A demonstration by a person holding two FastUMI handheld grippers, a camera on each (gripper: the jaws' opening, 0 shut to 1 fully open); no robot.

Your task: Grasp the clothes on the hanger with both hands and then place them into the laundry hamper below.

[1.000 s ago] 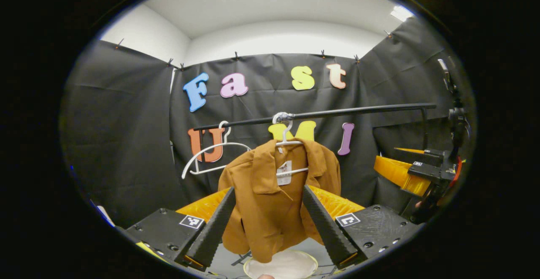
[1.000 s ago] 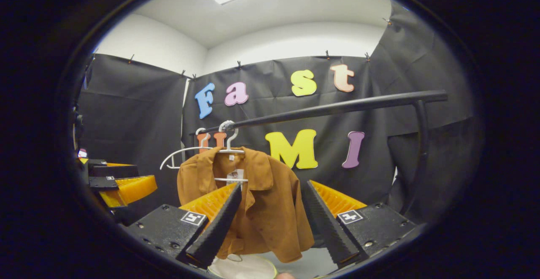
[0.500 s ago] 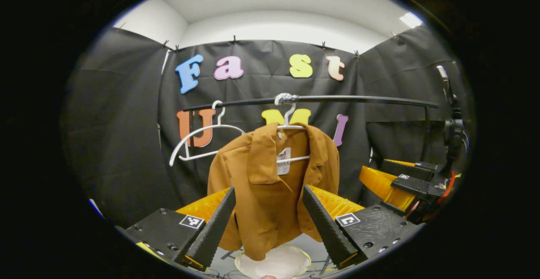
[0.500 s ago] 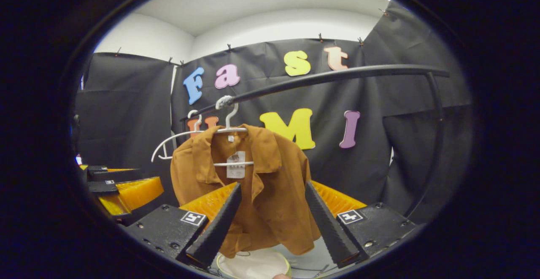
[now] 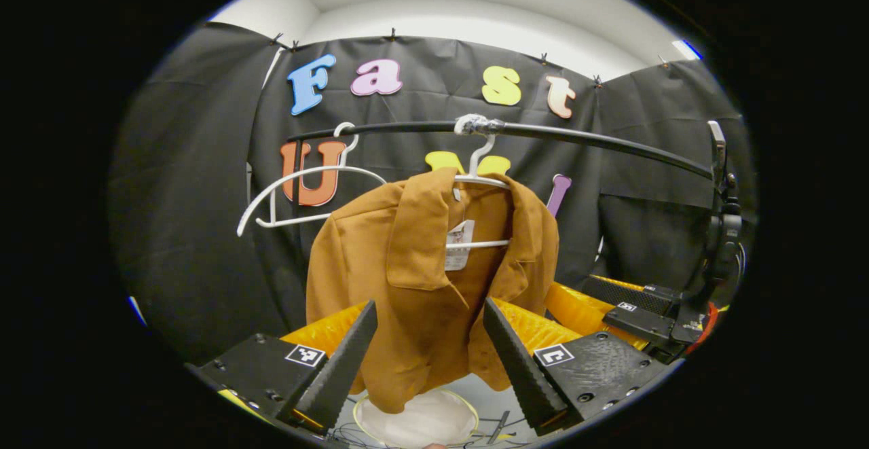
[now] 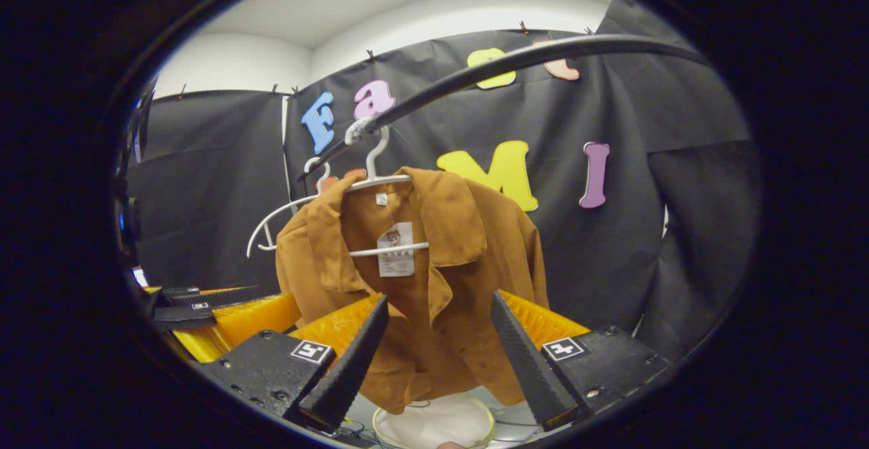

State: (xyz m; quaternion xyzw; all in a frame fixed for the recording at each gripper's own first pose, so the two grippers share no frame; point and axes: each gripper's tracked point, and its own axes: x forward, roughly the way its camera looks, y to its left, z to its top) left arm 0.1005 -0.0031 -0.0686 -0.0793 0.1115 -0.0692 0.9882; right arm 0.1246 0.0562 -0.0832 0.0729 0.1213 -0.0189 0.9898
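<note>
Closed in on shirt [image 5: 421, 286] since a second ago; loomed larger, hung on hanger [image 5: 478, 177] above hamper [image 5: 421, 422]. Left gripper [image 5: 424, 361] and right gripper [image 6: 434, 354] both spread wide, empty. Grasp seemingly next.

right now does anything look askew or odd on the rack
The brown shirt sits lopsided on its white hanger, collar flared open with a tag dangling. A second, empty hanger hangs tilted beside it. Nothing looks damaged.

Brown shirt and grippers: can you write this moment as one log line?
phase: approach | brown shirt: on white hanger | left gripper: open | right gripper: open | hamper: below
</note>
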